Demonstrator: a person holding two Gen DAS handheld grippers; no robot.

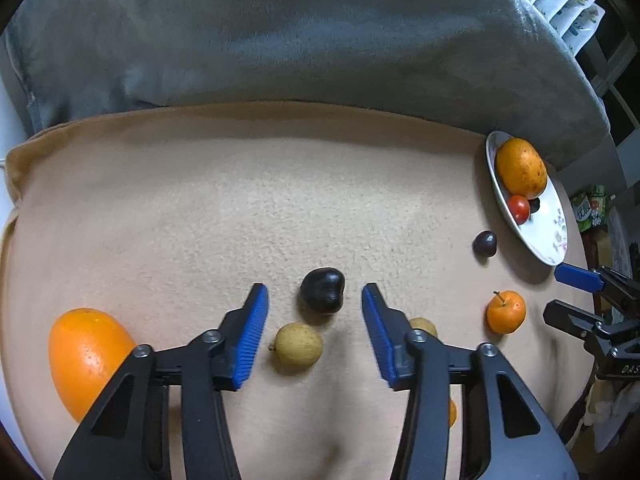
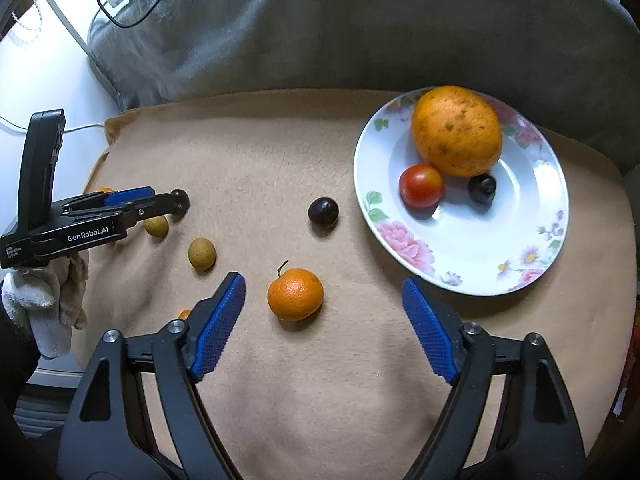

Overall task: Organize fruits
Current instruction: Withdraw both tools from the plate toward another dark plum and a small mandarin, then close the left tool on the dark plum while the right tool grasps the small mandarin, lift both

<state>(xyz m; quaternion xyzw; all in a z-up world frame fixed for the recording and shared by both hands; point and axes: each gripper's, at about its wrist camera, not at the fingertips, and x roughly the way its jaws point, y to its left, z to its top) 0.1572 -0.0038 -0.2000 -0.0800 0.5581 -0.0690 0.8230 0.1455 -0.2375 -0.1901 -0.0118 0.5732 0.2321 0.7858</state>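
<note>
In the left wrist view, the left gripper (image 1: 315,300) stands spread at the bottom, pinching nothing; a tan longan (image 1: 299,345) lies between its blue pads, a dark fruit (image 1: 323,290) just beyond. In the right wrist view, the right gripper (image 2: 323,298) is spread wide around a small mandarin (image 2: 295,293), untouched. Farther, upper right, the floral plate (image 2: 472,248) holds 1 large orange (image 2: 457,131), 1 tomato (image 2: 421,186) and 1 dark fruit.

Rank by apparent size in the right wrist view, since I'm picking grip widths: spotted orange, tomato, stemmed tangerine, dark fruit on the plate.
1. spotted orange
2. tangerine, though nearer the camera
3. tomato
4. dark fruit
</note>
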